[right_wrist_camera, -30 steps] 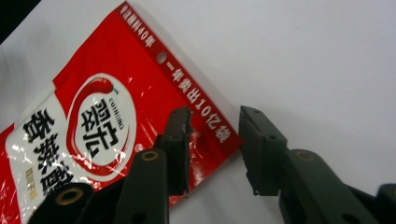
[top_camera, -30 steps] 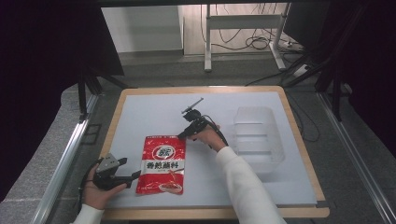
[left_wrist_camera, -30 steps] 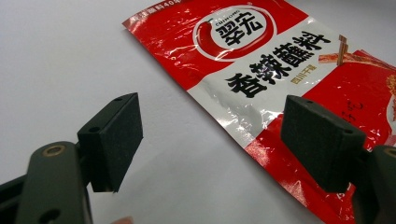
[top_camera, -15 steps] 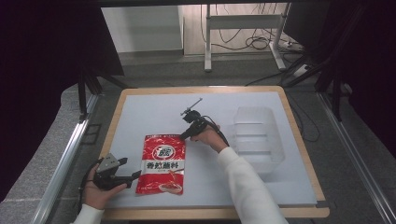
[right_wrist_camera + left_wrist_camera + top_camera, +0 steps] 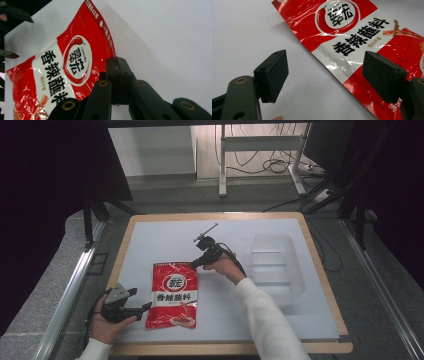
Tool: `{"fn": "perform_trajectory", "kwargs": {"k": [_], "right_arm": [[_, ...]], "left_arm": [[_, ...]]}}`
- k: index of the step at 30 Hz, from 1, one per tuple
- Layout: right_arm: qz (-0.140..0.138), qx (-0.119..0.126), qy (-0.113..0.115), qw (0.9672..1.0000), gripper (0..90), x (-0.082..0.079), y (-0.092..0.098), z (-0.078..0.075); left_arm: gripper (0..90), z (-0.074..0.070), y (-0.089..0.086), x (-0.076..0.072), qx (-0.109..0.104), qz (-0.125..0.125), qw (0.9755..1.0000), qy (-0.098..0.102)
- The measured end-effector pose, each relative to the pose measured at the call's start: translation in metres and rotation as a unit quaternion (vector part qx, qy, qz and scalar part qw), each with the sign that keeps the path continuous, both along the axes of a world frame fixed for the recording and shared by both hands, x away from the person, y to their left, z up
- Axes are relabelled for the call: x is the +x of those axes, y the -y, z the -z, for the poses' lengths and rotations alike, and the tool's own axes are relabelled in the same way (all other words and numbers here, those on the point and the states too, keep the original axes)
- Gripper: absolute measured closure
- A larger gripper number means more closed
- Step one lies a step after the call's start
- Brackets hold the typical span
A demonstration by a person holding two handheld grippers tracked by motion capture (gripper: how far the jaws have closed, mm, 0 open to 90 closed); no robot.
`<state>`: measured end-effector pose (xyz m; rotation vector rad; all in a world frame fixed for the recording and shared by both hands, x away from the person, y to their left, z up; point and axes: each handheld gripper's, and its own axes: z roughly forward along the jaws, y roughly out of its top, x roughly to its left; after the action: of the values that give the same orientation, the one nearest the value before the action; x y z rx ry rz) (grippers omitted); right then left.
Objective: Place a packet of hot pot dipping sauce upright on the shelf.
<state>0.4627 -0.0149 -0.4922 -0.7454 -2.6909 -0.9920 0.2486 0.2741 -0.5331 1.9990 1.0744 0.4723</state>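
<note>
Progress is slight: my right tongs (image 5: 117,75) pinch the red packet's (image 5: 173,292) far corner mid-counter (image 5: 150,235), left tongs (image 5: 324,75) wide beside its near edge, clear bin (image 5: 276,265) empty.

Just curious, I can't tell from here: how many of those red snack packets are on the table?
1. The red seasoning packet lies flat on the white table, near its front left, between the left gripper and the right gripper. Nothing suggests another is hidden.

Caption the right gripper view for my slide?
Right gripper, jaws closed, at the corner of the red seasoning packet on the white table.
</note>
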Motion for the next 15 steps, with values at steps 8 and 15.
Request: {"fn": "perform_trajectory", "kwargs": {"k": [8, 15], "right_arm": [[-0.015, 0.017, 0.014, 0.9996, 88.8, -0.008, 0.000, -0.012], [-0.032, 0.031, 0.018, 0.9988, 88.9, -0.015, -0.001, -0.020]], "left_arm": [[21.2, -0.002, 0.000, 0.002, -0.001, -0.003, 1.0000, 0.003], [21.2, -0.007, -0.001, 0.009, -0.001, -0.013, 0.9999, 0.008]]}}
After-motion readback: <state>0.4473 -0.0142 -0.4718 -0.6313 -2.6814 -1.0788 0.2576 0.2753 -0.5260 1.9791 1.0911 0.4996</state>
